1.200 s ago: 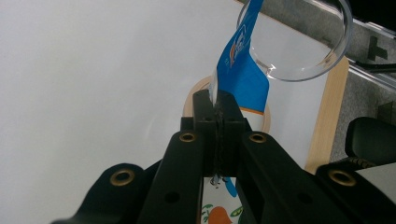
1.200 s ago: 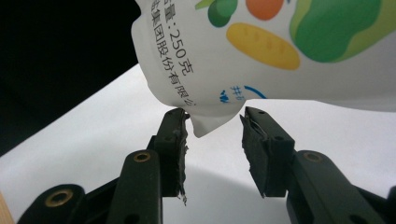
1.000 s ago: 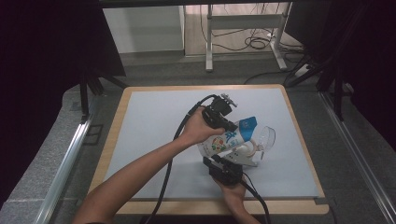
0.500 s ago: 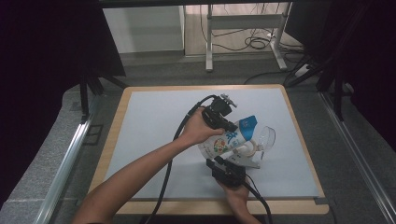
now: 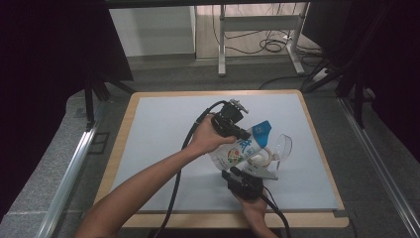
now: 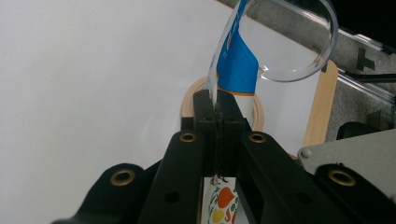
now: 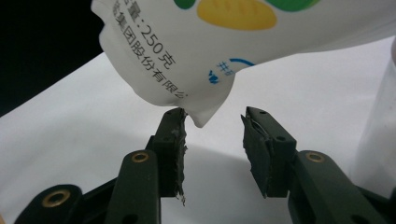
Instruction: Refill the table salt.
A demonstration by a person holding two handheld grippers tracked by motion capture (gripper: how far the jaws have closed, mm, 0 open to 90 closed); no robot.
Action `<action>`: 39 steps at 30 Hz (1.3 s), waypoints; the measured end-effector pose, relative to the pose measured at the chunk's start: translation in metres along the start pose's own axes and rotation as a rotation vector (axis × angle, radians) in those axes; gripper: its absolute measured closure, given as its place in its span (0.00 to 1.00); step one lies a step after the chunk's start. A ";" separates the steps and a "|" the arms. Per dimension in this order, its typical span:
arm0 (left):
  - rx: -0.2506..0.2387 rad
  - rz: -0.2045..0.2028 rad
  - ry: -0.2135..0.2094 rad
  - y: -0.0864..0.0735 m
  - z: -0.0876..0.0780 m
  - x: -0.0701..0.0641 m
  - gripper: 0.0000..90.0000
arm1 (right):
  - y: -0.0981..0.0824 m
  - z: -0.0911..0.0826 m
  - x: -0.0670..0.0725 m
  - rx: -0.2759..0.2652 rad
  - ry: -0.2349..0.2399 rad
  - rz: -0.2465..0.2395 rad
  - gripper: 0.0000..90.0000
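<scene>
A white pouch (image 5: 241, 150) with a blue top and fruit print hangs tilted over the middle of the light table mat (image 5: 158, 129). My left gripper (image 5: 244, 134) is shut on the pouch's thin side edge (image 6: 215, 88). The blue end (image 6: 238, 65) points into a clear plastic cup (image 5: 280, 146), whose rim (image 6: 299, 74) lies just beyond the jaws. My right gripper (image 5: 234, 174) stands open below the pouch. Its jaws (image 7: 215, 126) flank the lower corner of the pouch (image 7: 201, 119), which hangs close by the left pad (image 7: 173, 135). The right pad is apart from it.
A beige tape ring (image 6: 189, 100) lies on the mat under the pouch and the cup. The wooden table edge (image 5: 218, 92) frames the mat. Black cables trail from both grippers toward the front edge. A metal rail (image 5: 74, 163) runs along the left side.
</scene>
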State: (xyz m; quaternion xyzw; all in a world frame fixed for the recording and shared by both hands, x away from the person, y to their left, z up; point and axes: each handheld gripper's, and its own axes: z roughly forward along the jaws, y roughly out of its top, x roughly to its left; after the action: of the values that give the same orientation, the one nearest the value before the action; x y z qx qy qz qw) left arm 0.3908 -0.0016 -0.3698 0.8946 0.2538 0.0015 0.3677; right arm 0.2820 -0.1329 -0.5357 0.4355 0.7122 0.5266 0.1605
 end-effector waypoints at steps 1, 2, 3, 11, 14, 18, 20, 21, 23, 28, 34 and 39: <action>0.002 -0.002 0.001 -0.001 -0.001 0.000 1.00 | 0.000 0.000 -0.001 0.005 0.000 -0.003 0.65; -0.004 -0.003 -0.002 -0.001 -0.001 0.000 1.00 | -0.001 0.000 -0.001 0.009 -0.002 -0.005 0.65; -0.006 -0.004 -0.003 -0.002 -0.002 0.001 1.00 | -0.001 0.000 -0.002 0.011 -0.002 -0.006 0.65; -0.020 -0.019 -0.009 -0.005 -0.002 0.003 1.00 | -0.003 -0.001 -0.004 0.023 -0.006 -0.001 0.64; -0.030 -0.021 -0.010 -0.005 -0.002 0.002 1.00 | -0.003 -0.001 -0.004 0.024 -0.006 0.007 0.64; -0.036 -0.024 -0.011 -0.006 0.000 0.002 1.00 | -0.003 -0.002 -0.004 0.023 -0.007 0.001 0.63; -0.034 -0.027 -0.013 -0.006 0.000 0.002 1.00 | -0.004 -0.002 -0.005 0.026 -0.008 0.002 0.63; -0.035 -0.027 -0.013 -0.007 0.000 0.003 1.00 | -0.004 -0.003 -0.005 0.026 -0.008 0.006 0.63; -0.037 -0.029 -0.015 -0.008 0.000 0.003 1.00 | -0.005 -0.003 -0.006 0.028 -0.007 0.005 0.62; -0.042 -0.031 -0.016 -0.009 -0.001 0.003 1.00 | -0.005 -0.004 -0.005 0.032 -0.008 0.010 0.62; -0.051 -0.033 -0.016 -0.010 -0.002 0.003 1.00 | -0.005 -0.005 -0.006 0.031 -0.014 0.005 0.62; -0.053 -0.036 -0.014 -0.012 -0.003 0.004 1.00 | -0.006 -0.006 -0.007 0.037 -0.016 0.006 0.62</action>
State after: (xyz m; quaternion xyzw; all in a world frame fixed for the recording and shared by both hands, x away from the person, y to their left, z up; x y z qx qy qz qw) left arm 0.3881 0.0089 -0.3763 0.8798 0.2672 -0.0047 0.3930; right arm 0.2795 -0.1418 -0.5399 0.4449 0.7191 0.5103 0.1565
